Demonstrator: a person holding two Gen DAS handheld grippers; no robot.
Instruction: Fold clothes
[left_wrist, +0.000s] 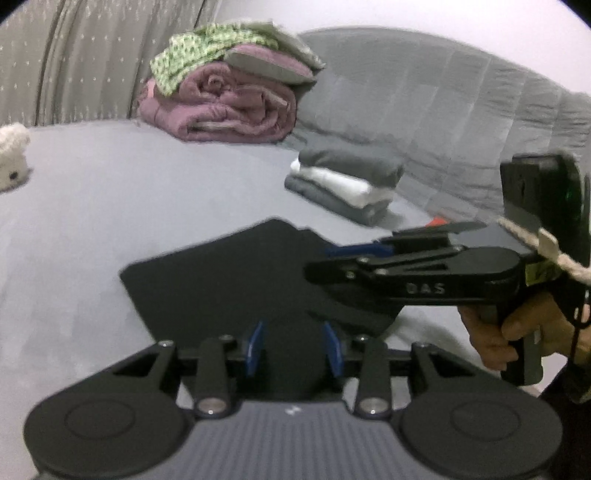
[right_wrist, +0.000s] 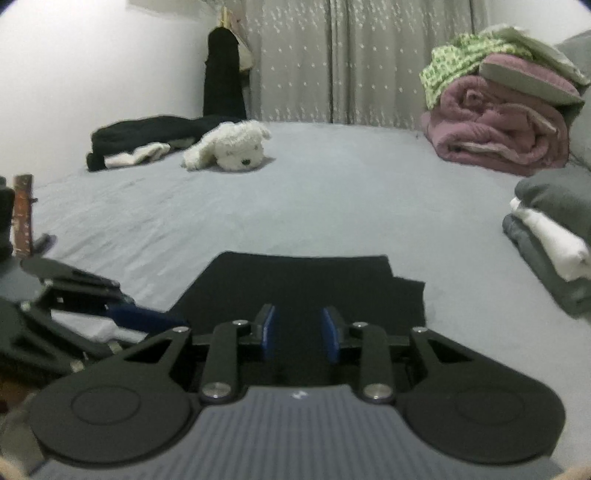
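Left wrist view: left claw (left_wrist: 293, 345), lower centre, fingers parted and gripping nothing, hovers over a flat black garment (left_wrist: 236, 273) on the grey bed (left_wrist: 110, 192). Right claw (left_wrist: 314, 271) reaches in from frame right w/ a hand (left_wrist: 517, 332) on its grip; right wrist view shows it (right_wrist: 300, 334) released too, above same garment (right_wrist: 295, 280). Folded grey/white stack (left_wrist: 347, 184) at mid-right; pink blanket roll (left_wrist: 225, 107) up top.
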